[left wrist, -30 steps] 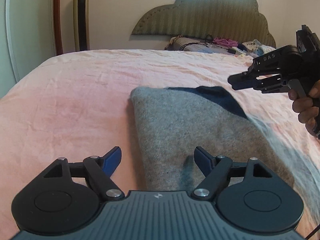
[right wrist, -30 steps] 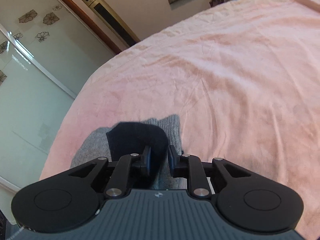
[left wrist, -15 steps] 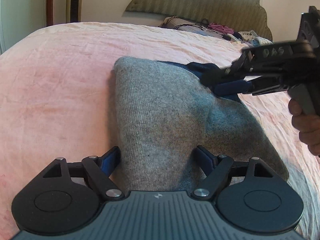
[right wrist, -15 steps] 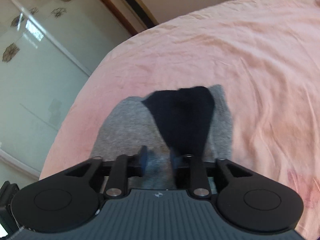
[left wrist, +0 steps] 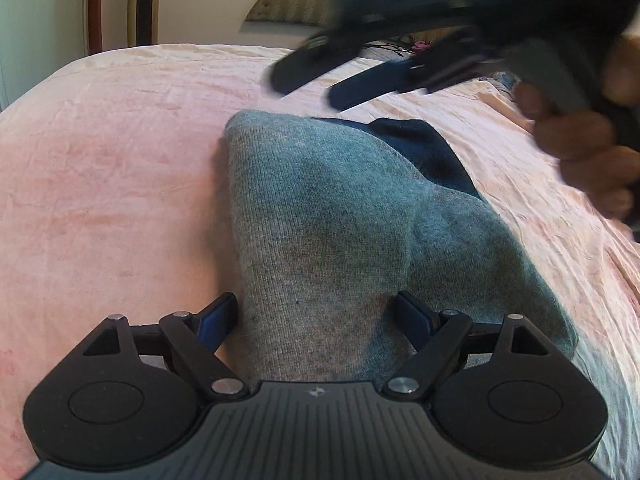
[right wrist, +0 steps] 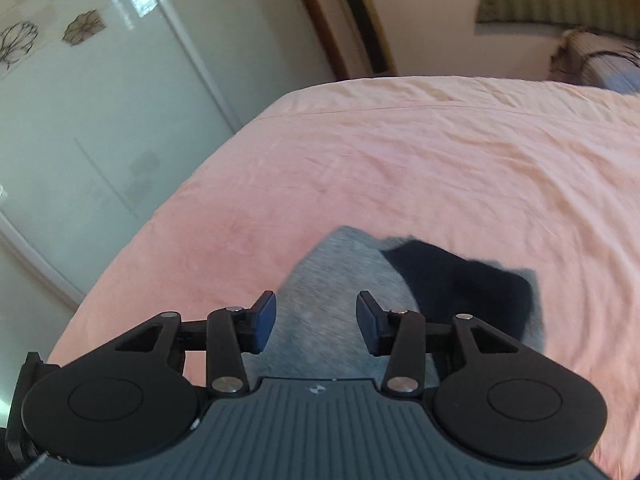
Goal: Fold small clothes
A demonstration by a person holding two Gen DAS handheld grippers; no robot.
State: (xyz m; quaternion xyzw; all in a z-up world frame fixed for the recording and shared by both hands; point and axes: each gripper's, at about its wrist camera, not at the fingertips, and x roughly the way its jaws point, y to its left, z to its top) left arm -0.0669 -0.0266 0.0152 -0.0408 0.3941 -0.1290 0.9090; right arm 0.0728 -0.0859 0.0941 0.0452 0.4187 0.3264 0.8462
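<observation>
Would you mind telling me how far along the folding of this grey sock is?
One fold looks done: the grey knitted sock lies doubled on the pink bedsheet, its navy toe on top. The right tool has just been opening, nothing between its tips. The left tool stands open around the sock. Any further fold remains.

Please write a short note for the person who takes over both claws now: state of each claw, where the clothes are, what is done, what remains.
Left claw: open, jaws either side of the near end of the grey garment; no pinch seen.
Right claw: jaws have just been opening, empty, above the garment.
Garment lies folded over on the pink bedsheet, dark blue part at the far end.
Left: probably the next fold, then flatten.
</observation>
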